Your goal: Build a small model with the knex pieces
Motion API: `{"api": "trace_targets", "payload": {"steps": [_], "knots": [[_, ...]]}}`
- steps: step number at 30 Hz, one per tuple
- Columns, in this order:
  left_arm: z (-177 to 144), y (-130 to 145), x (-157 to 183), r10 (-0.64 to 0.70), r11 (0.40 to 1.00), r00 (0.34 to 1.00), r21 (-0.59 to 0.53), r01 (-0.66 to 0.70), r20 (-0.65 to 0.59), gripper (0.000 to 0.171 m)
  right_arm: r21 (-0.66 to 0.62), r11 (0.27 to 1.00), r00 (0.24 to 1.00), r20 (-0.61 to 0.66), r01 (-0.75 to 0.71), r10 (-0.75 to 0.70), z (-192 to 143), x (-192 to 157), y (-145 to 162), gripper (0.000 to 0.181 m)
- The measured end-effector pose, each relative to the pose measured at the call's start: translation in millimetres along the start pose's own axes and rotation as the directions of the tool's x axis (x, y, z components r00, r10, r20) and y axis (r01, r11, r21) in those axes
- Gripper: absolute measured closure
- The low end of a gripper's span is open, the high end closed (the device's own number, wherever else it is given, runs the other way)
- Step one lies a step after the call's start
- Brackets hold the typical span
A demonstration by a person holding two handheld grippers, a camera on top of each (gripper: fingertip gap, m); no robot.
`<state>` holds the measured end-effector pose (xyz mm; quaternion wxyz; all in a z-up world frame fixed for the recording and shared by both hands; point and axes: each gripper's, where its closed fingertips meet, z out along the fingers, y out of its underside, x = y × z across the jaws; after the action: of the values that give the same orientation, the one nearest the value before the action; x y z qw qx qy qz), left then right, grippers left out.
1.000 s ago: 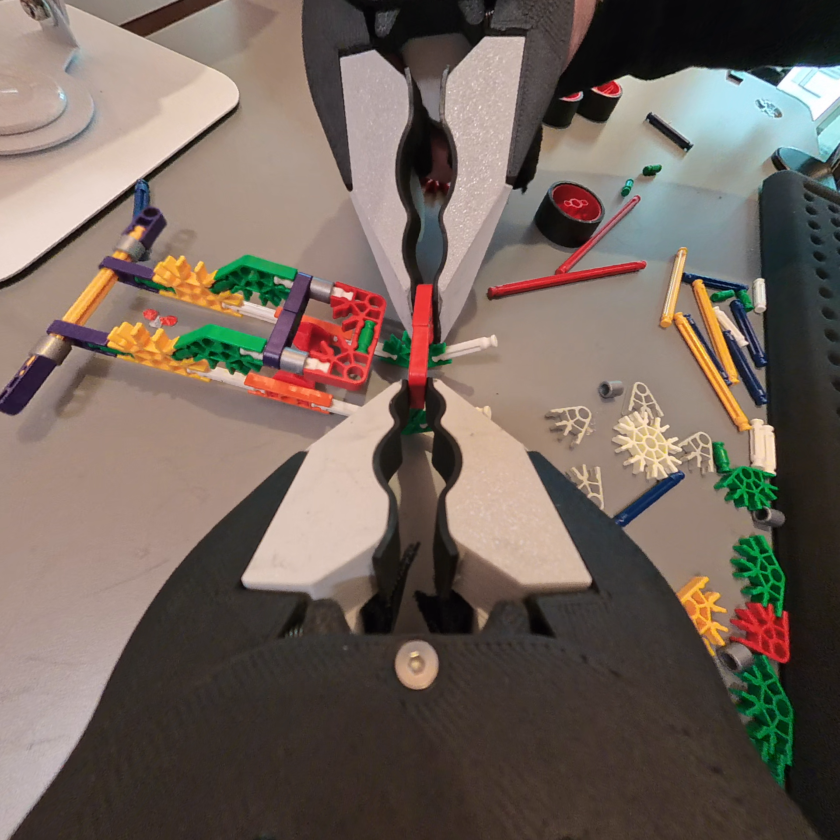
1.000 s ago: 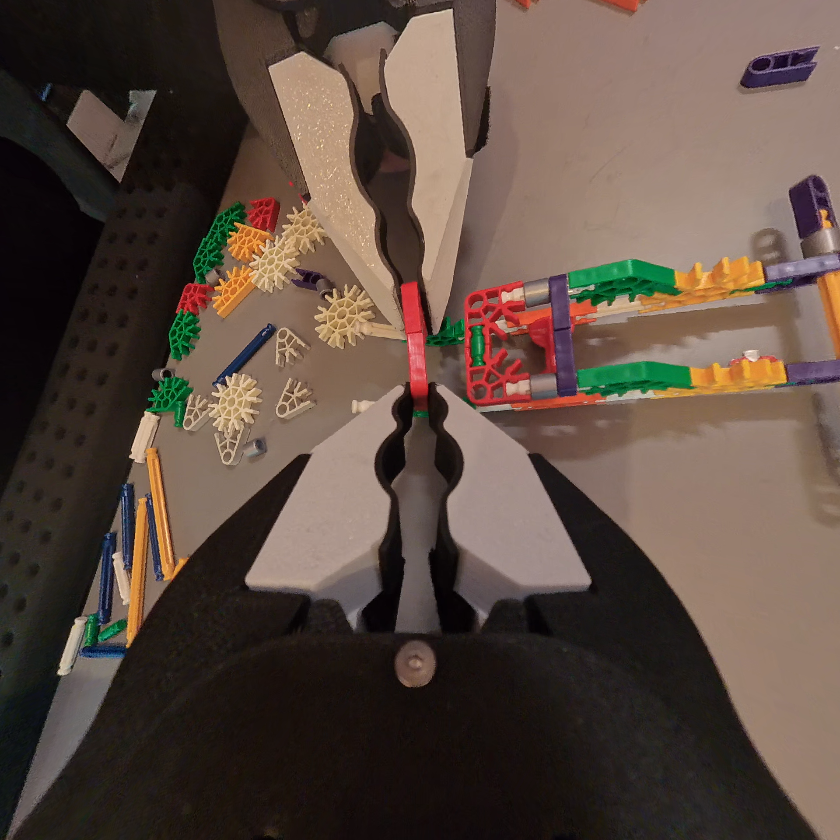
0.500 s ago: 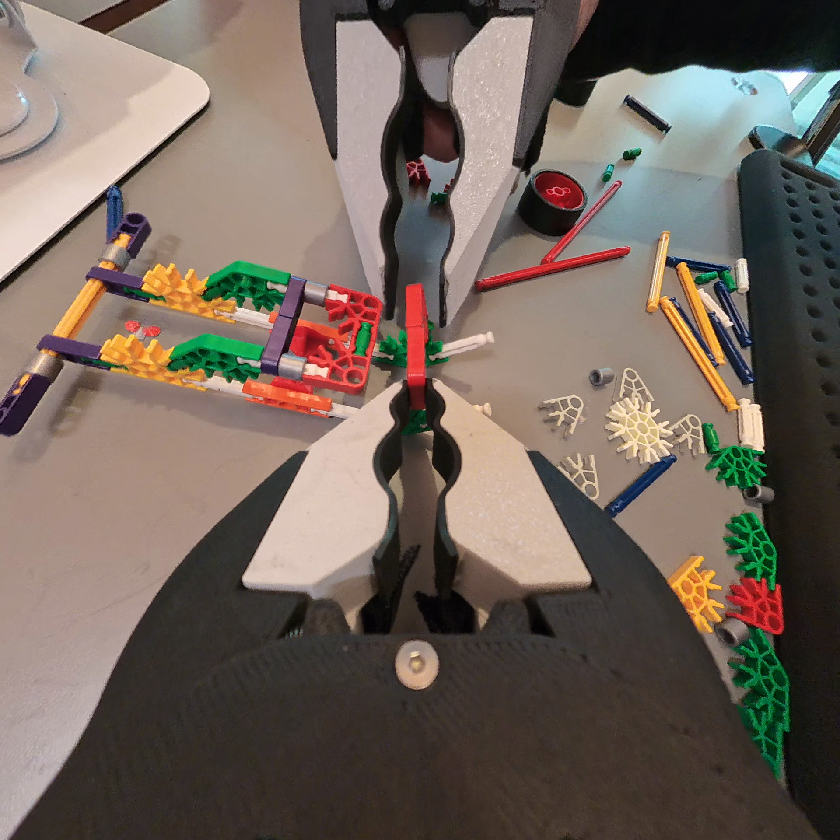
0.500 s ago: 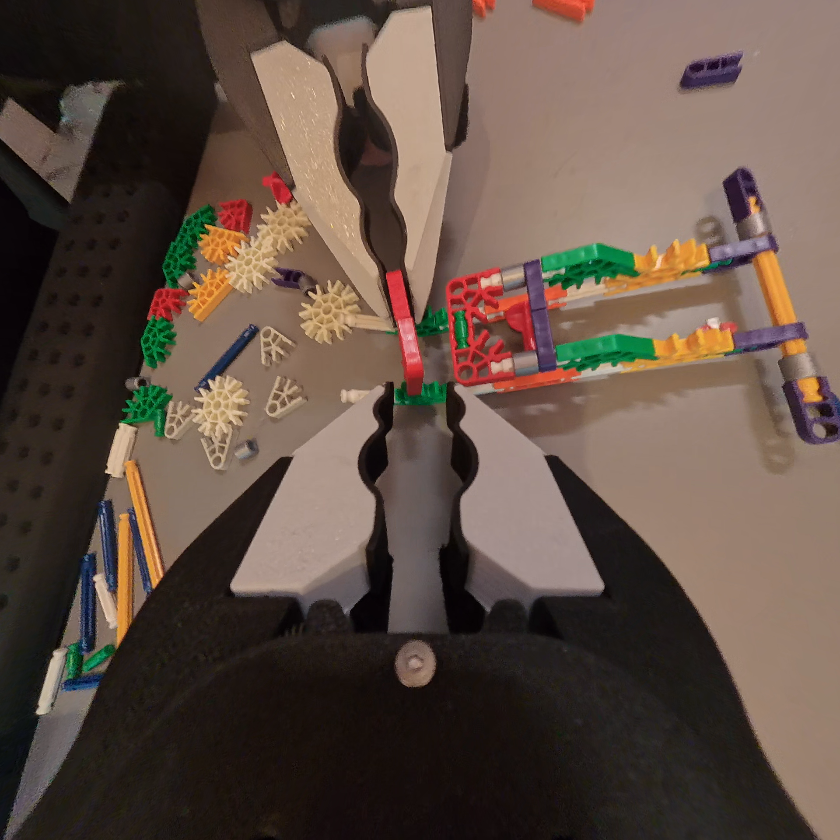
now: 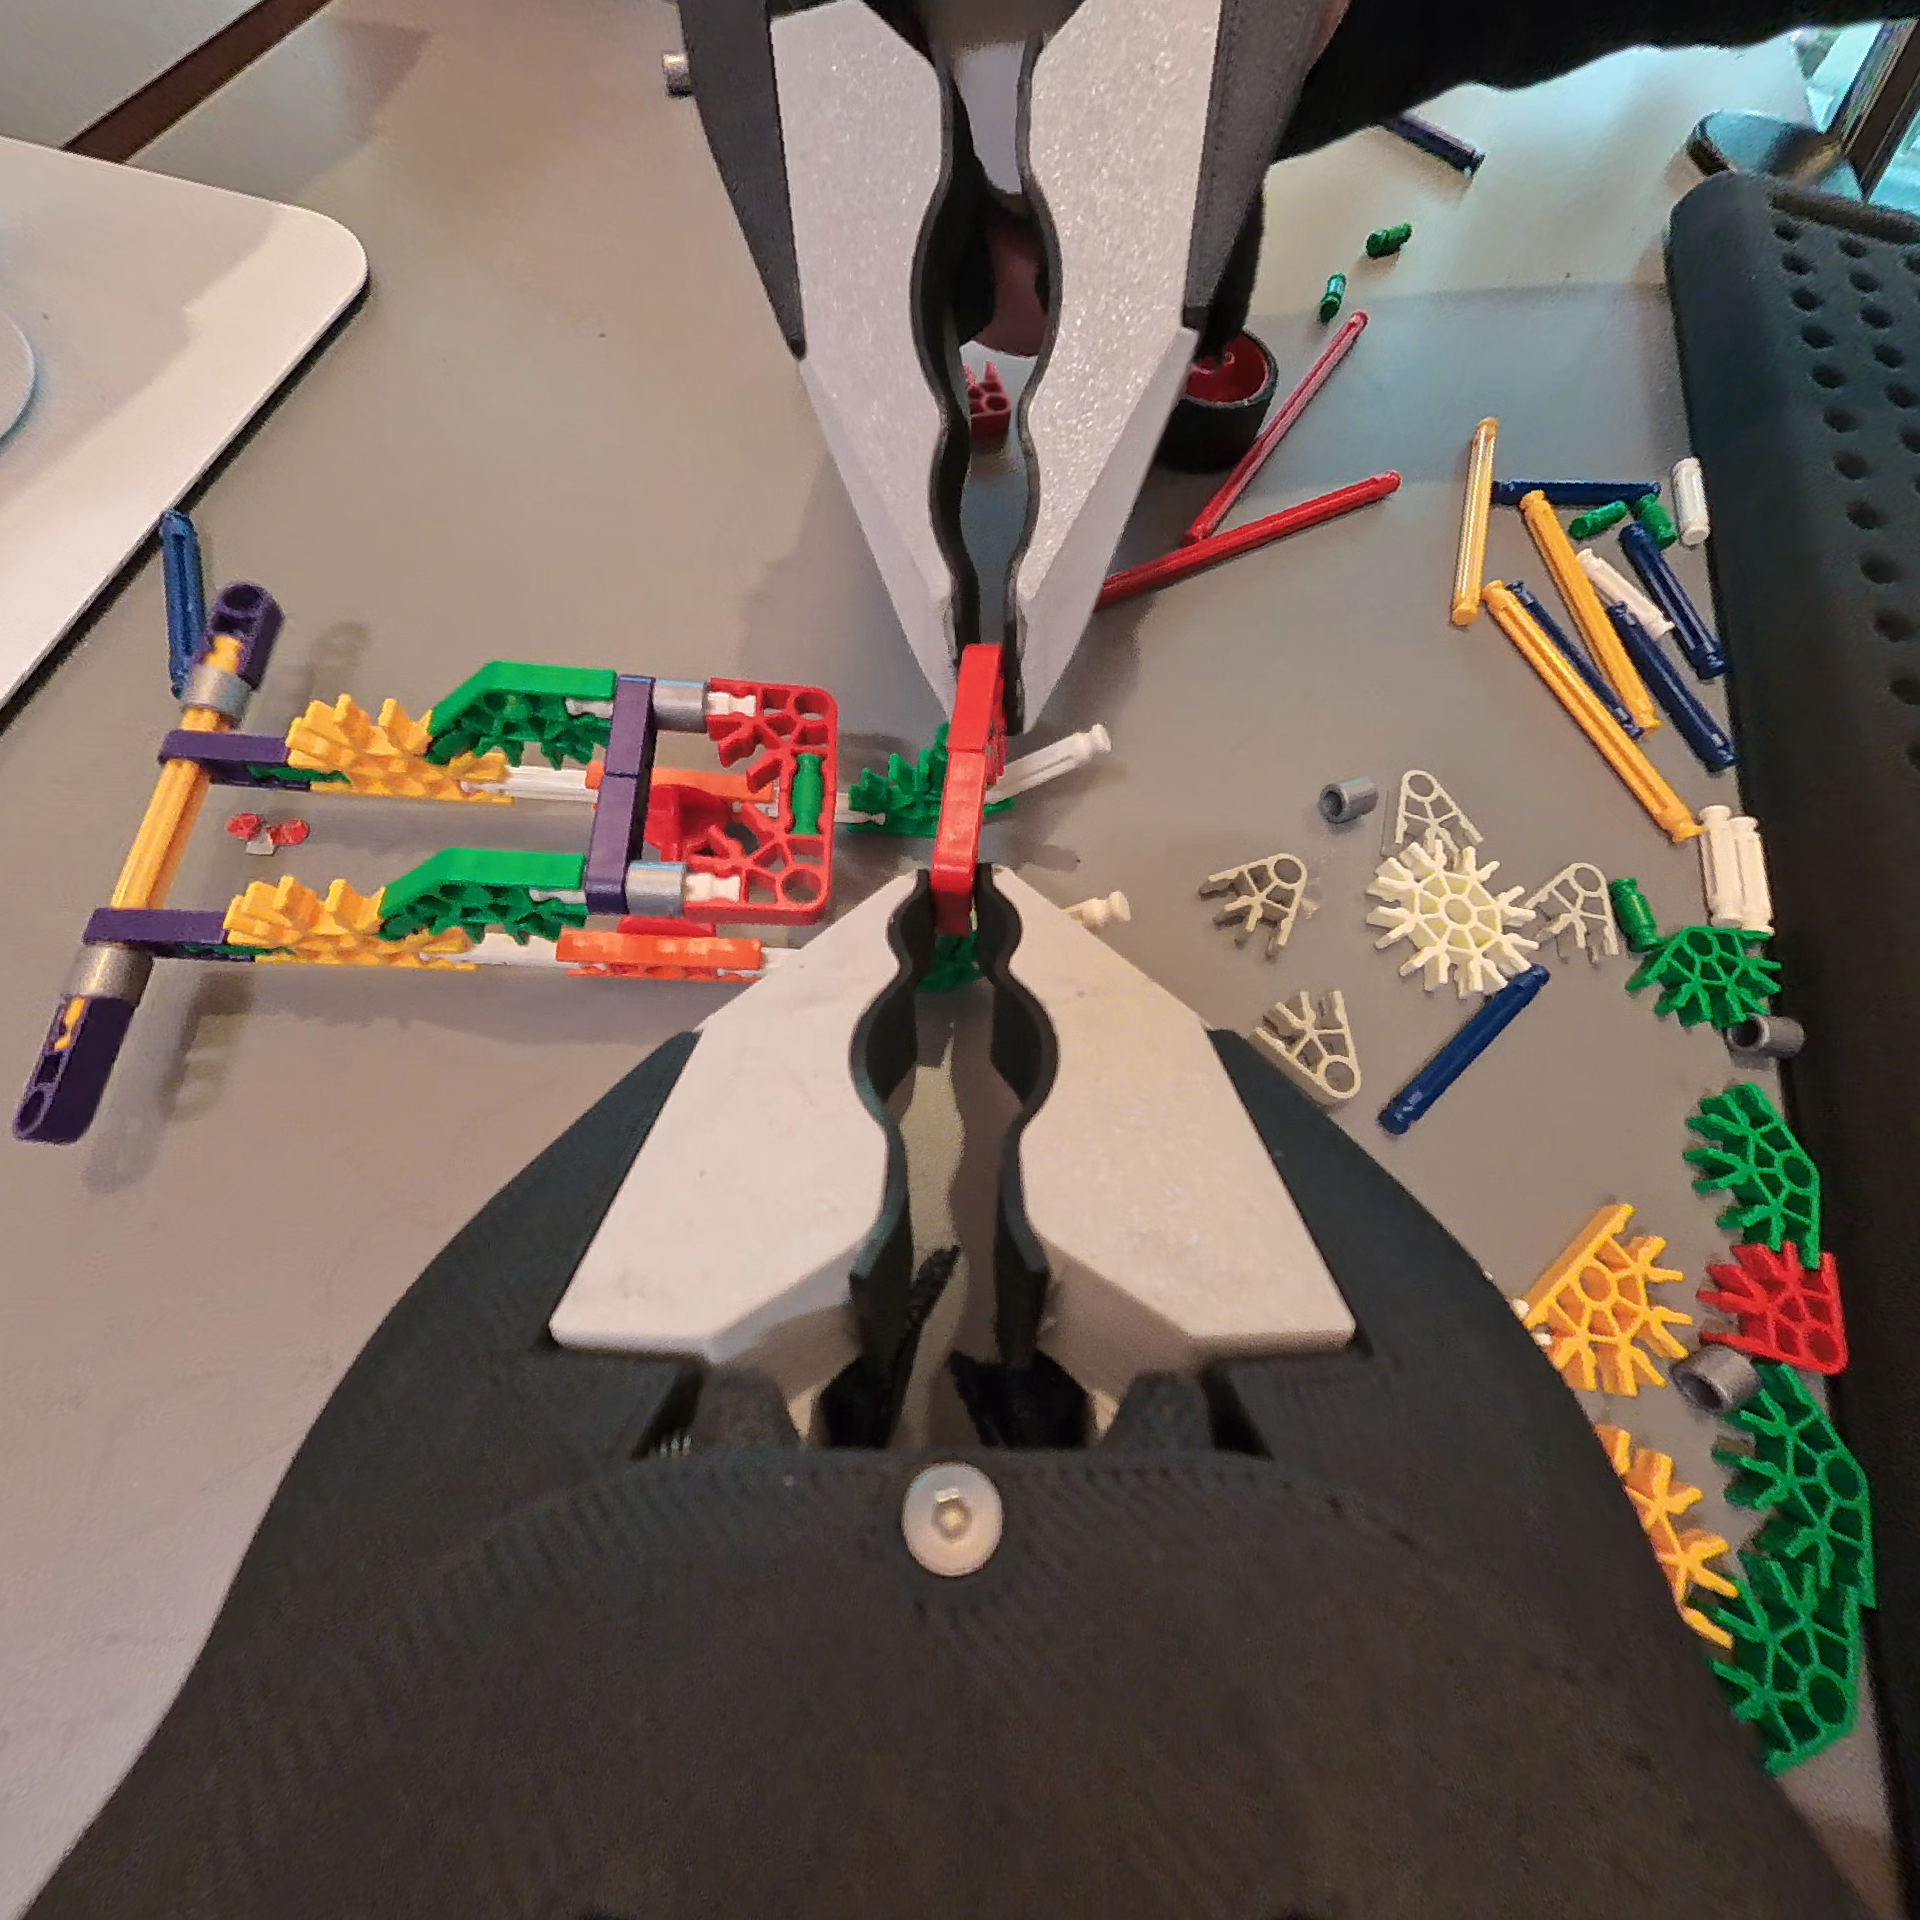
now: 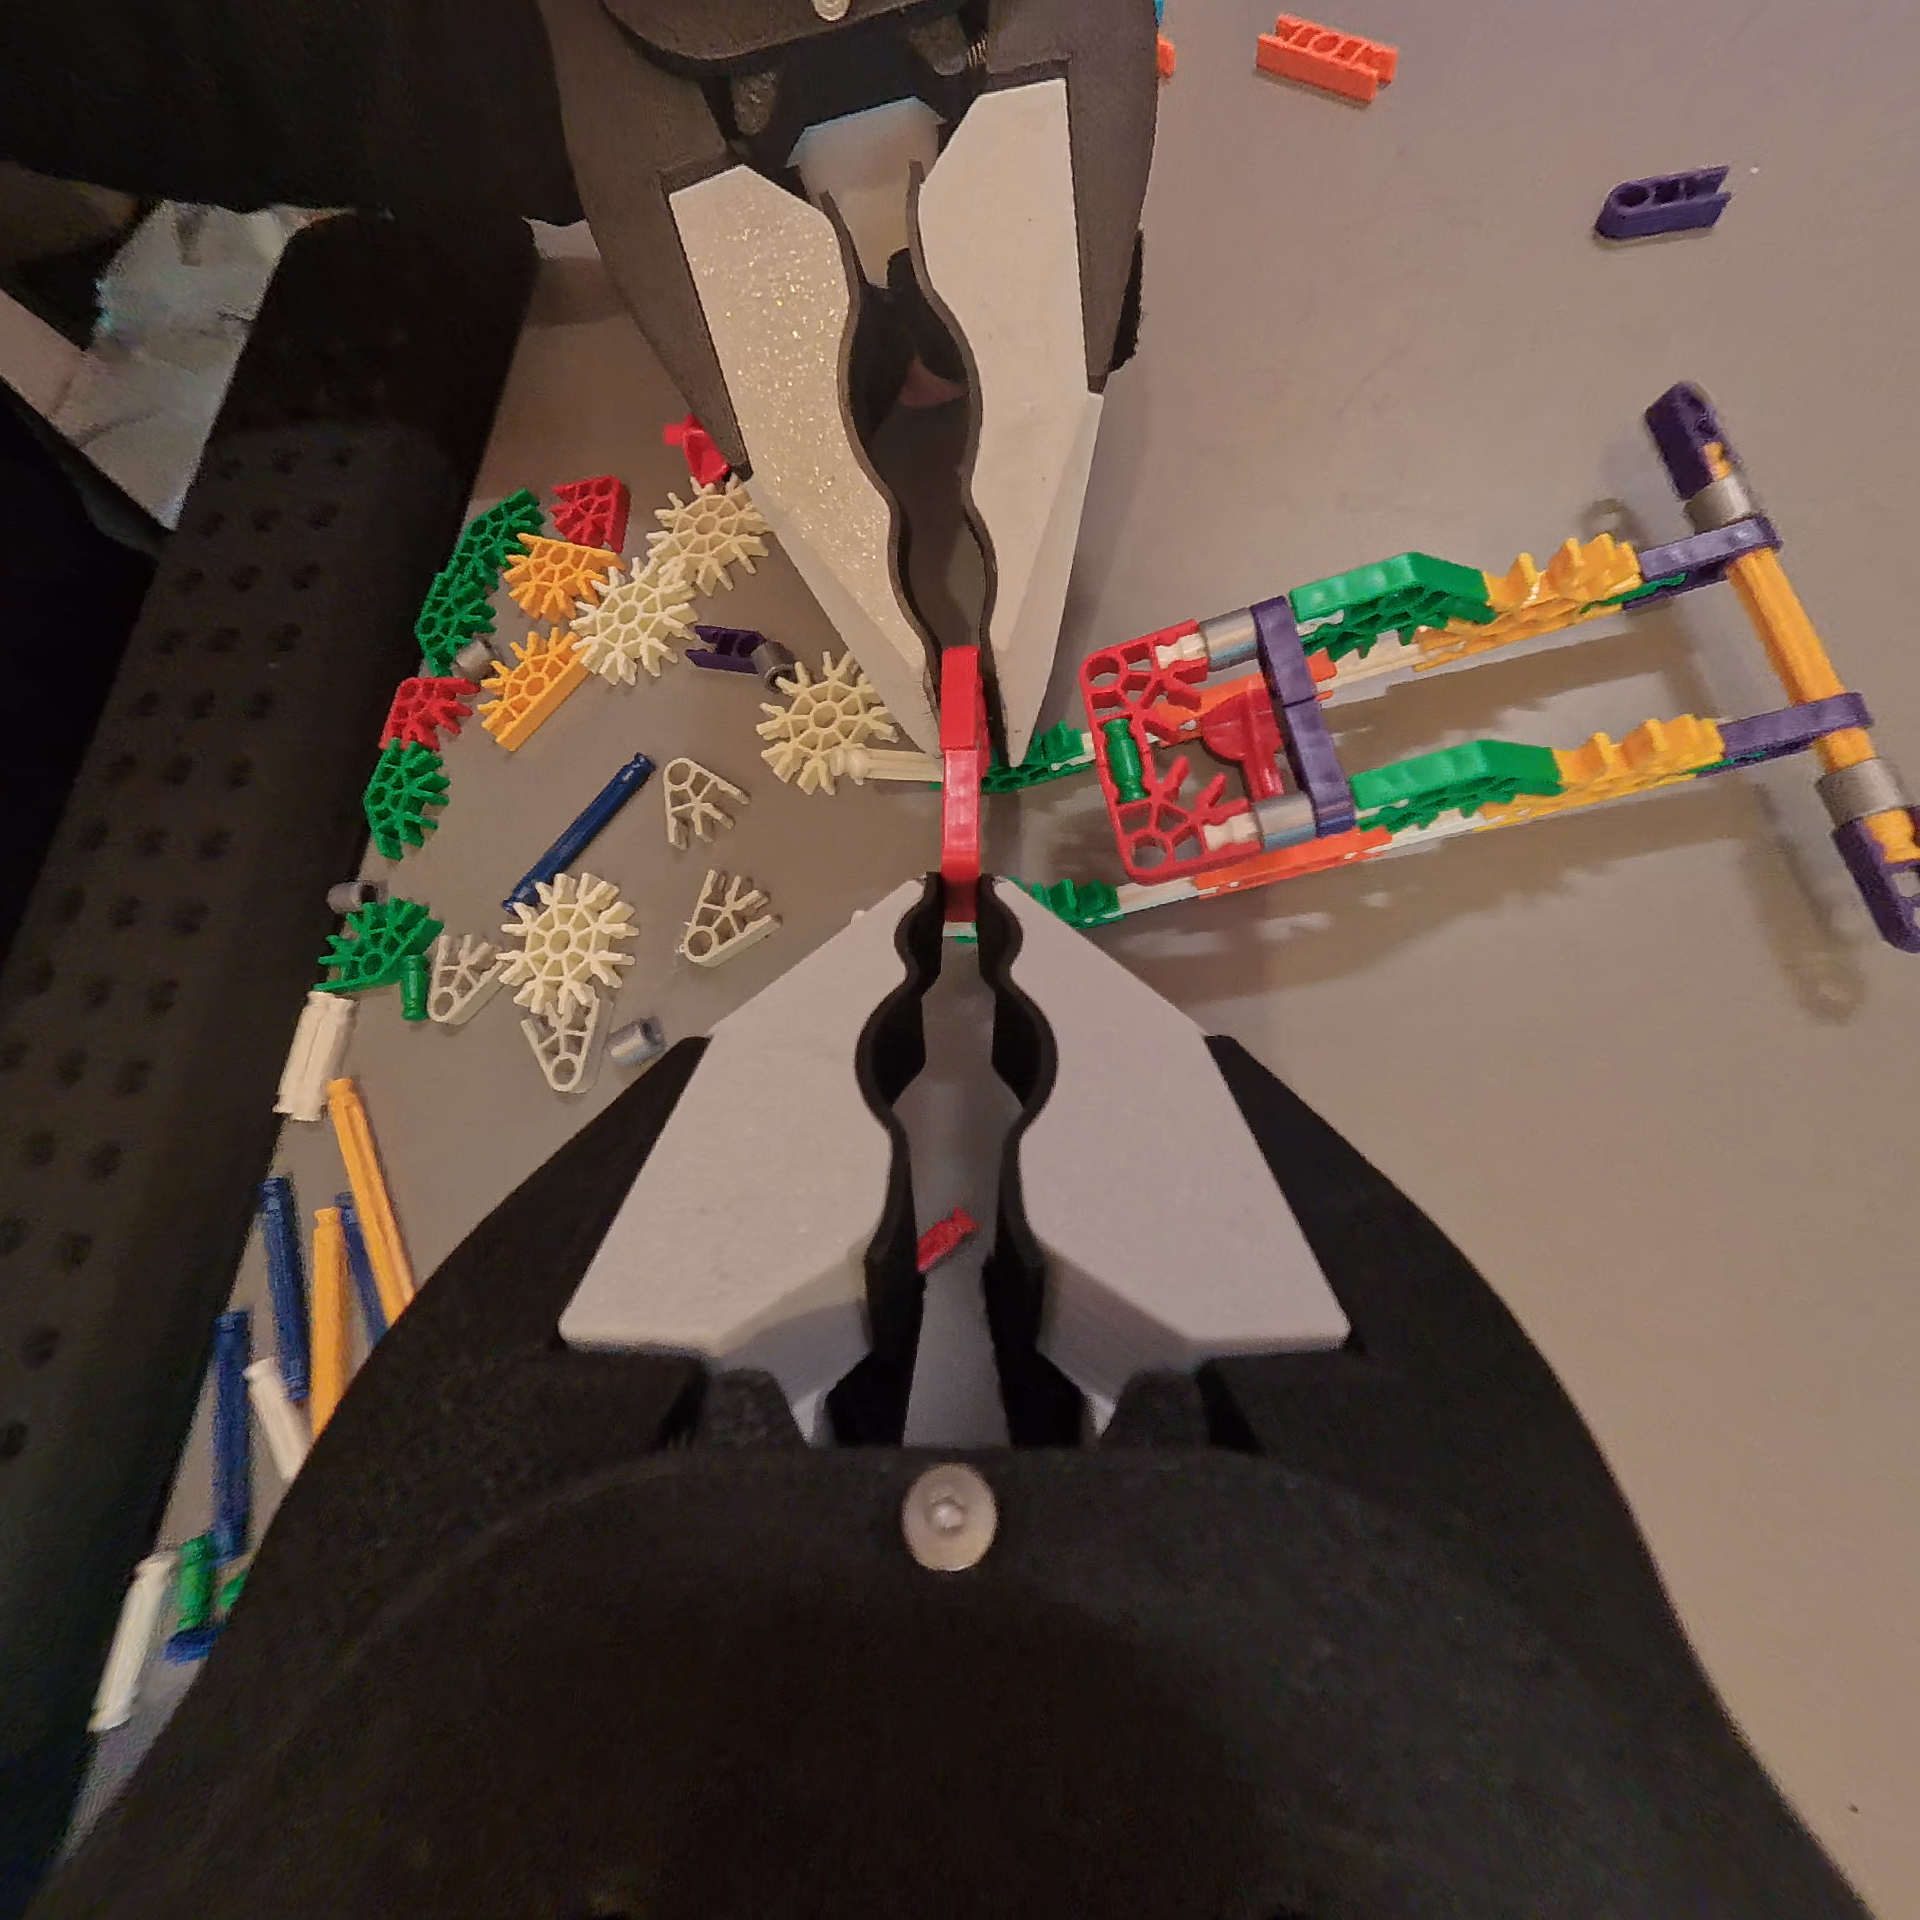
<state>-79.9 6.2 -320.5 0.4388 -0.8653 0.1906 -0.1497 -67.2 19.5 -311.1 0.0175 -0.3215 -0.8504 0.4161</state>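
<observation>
My two grippers face each other and both are shut on one small red connector piece, seen edge-on with a seam across its middle. My left gripper pinches its near end and my right gripper its far end. In the right wrist view the red piece sits between my right gripper and my left gripper. A green connector and a white rod stick out from the red piece. A many-coloured rod-and-connector model lies just beside it on the grey table, also in the right wrist view.
Loose connectors and rods lie scattered by a black perforated surface. Two red rods and a black wheel lie behind. A white stand base is at the far left. An orange piece and a purple piece lie apart. The tips of both grippers are at nearly the same place.
My right gripper let go of the red piece and drew back half a second ago. It has now come in and shut on the piece's end again. My left gripper kept its hold.
</observation>
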Motion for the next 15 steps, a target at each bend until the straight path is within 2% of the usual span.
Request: {"api": "trace_targets", "payload": {"steps": [2, 5, 8, 15], "knots": [[1, 1, -1, 0.017, 1.0, 1.0, -0.011, -0.017, 0.019, 0.168, -0.002, 1.0, 0.998, -0.05, 0.031, -0.031, 1, 2, 2, 0.178], [1, 0, -1, 0.044, 0.999, 0.999, -0.023, -0.044, 0.029, 0.169, -0.025, 1.0, 0.994, -0.104, 0.017, -0.019, -3, 5, 5, 0.162], [2, 0, -3, 0.041, 0.999, 0.998, -0.028, -0.04, 0.042, 0.17, -0.022, 0.999, 0.991, -0.128, 0.024, -0.027, -8, 12, 1, 0.162], [1, 0, -6, -0.005, 0.999, 1.0, -0.032, 0.006, 0.022, 0.169, -0.045, 0.998, 0.999, 0.007, 0.048, -0.048, 6, 17, 0, 0.168]]}}
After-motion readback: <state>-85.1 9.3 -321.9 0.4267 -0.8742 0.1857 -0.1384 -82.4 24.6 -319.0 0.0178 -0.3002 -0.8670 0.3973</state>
